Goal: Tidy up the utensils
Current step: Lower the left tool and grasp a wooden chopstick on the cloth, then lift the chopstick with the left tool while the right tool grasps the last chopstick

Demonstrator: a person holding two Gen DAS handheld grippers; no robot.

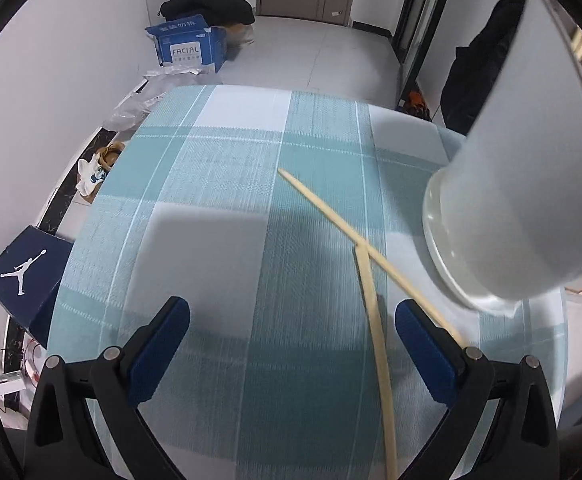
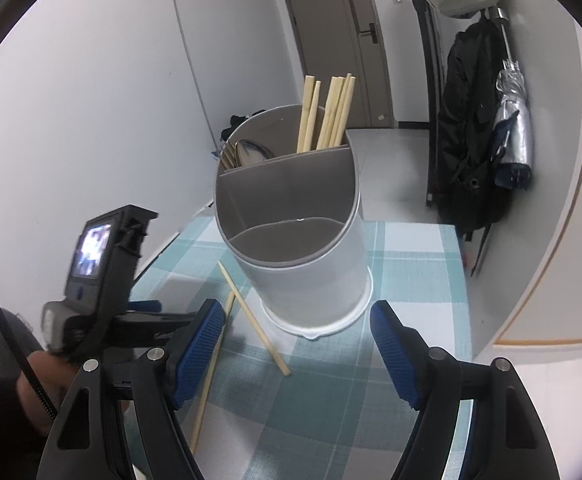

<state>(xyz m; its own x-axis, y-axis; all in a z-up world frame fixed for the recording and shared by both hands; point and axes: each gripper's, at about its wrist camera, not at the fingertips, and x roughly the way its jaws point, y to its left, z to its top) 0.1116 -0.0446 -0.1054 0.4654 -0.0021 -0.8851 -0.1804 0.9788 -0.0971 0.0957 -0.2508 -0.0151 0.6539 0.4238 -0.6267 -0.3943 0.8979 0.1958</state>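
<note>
Left gripper [image 1: 293,344]: jaws spread wide, nothing between the blue pads, held low over the checked tablecloth [image 1: 219,184]. Right gripper [image 2: 297,354]: likewise wide open and empty, aimed at the holder's base.

Two loose chopsticks on the cloth. One chopstick [image 1: 377,328] runs from the near edge away, passing just inside the left gripper's right pad. The second chopstick [image 1: 355,232] lies diagonally, meeting the first's far tip in a V and reaching close to the holder's foot.

One grey utensil holder [image 2: 311,276], upright on a white base, right of the chopsticks. Near compartment: contents not visible. Far right compartment: about six chopsticks [image 2: 327,112] standing. Far left compartment: spoon [image 2: 251,150] and some handles, number unclear.
</note>
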